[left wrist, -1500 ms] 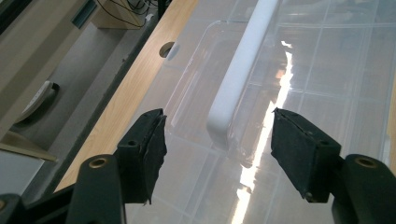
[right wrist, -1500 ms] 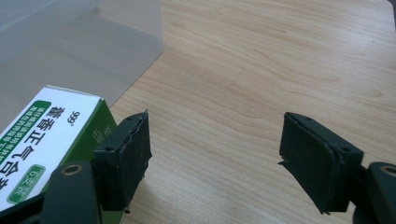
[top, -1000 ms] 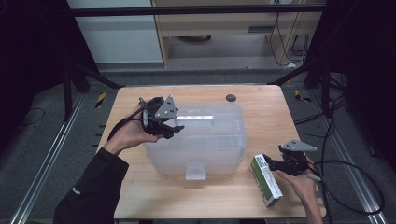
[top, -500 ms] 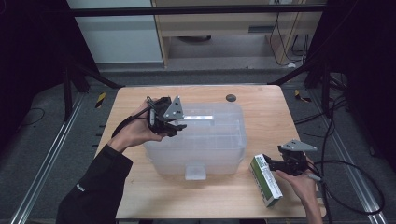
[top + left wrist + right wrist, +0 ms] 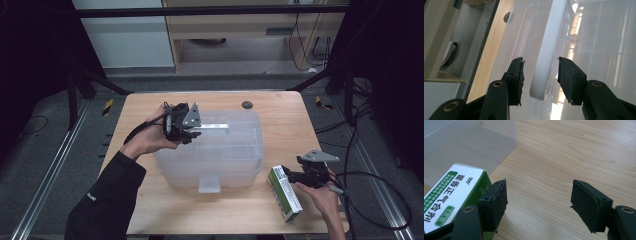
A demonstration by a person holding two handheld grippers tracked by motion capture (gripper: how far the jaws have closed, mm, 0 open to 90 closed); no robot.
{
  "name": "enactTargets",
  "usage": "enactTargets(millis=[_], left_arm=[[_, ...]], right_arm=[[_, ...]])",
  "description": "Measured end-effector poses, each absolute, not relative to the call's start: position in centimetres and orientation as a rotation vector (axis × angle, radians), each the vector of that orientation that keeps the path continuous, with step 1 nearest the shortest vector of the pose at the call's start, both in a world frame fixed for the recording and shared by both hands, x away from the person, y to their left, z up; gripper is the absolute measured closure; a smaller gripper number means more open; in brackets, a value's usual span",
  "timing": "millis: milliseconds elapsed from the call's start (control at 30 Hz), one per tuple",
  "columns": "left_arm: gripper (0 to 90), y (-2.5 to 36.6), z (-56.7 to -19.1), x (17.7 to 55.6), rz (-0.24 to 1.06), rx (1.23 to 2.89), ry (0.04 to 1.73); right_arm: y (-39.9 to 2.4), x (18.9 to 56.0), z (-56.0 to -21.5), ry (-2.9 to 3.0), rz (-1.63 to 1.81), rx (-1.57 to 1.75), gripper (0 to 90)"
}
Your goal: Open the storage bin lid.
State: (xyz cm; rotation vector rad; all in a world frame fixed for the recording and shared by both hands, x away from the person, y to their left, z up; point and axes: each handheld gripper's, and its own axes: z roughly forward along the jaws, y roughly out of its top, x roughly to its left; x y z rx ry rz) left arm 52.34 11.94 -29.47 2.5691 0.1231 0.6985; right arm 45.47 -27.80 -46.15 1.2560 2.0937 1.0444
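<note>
While left gripper (image 5: 192,131) hovers over clear storage box (image 5: 220,160) at table (image 5: 280,115) centre, jaws just been closing, half-wide, white lid handle (image 5: 547,50) between pads, not pinched. Right gripper (image 5: 290,176) wide, nothing gripped, just beside green-white medicine carton (image 5: 284,192) lying by box's right side.

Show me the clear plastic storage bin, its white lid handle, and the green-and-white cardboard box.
Clear plastic storage bin (image 5: 227,162), high view, front wall.
White lid handle (image 5: 547,50), left gripper view, middle of the bar.
Green-and-white cardboard box (image 5: 450,192), right gripper view, printed white top face.
</note>
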Motion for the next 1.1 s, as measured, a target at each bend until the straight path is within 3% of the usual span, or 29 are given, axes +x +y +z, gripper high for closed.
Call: enactTargets(millis=[533,1100], left_arm=[[68.8,11.61,-29.59,52.73,0.72,2.614,0.106],[72.4,11.28,-29.52,52.4,0.764,2.64,0.066]], right_arm=[[-27.74,45.48,-46.17,2.107,1.06,1.264,32.9],[-27.66,45.47,-46.14,2.116,1.06,1.275,35.9]])
